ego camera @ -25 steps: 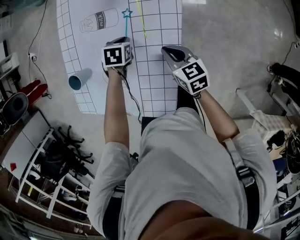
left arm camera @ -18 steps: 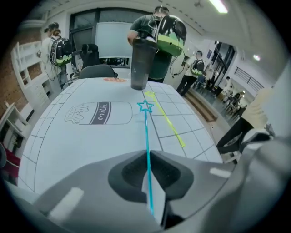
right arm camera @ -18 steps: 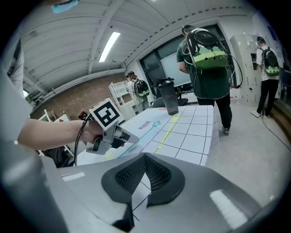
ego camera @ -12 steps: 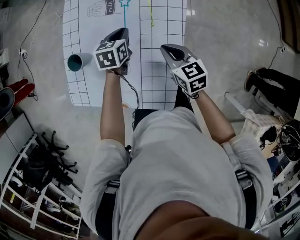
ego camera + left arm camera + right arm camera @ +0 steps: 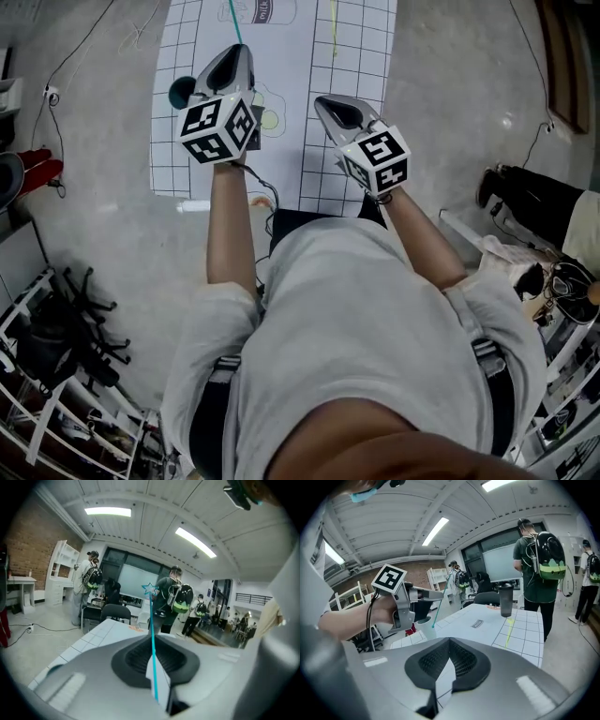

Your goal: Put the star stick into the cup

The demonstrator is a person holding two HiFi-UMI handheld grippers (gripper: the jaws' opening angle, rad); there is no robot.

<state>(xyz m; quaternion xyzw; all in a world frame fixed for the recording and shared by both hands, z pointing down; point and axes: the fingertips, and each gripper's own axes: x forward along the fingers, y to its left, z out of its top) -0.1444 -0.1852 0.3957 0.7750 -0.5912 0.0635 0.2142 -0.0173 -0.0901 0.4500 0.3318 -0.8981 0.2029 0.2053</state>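
Left gripper (image 5: 238,54) clamped on star stick (image 5: 152,637) — lifted off mat (image 5: 361,56), now by cup (image 5: 178,91), right gripper (image 5: 325,102) closed, empty.

"milk" on bottle drawing (image 5: 265,9), printed on grid mat (image 5: 356,56); nothing else legible.

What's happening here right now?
A person works two handheld grippers over a gridded mat. The left gripper is shut on the star stick, held up off the mat. The cup stands on the mat beside it; the stick isn't in it yet. The right gripper is shut and empty.
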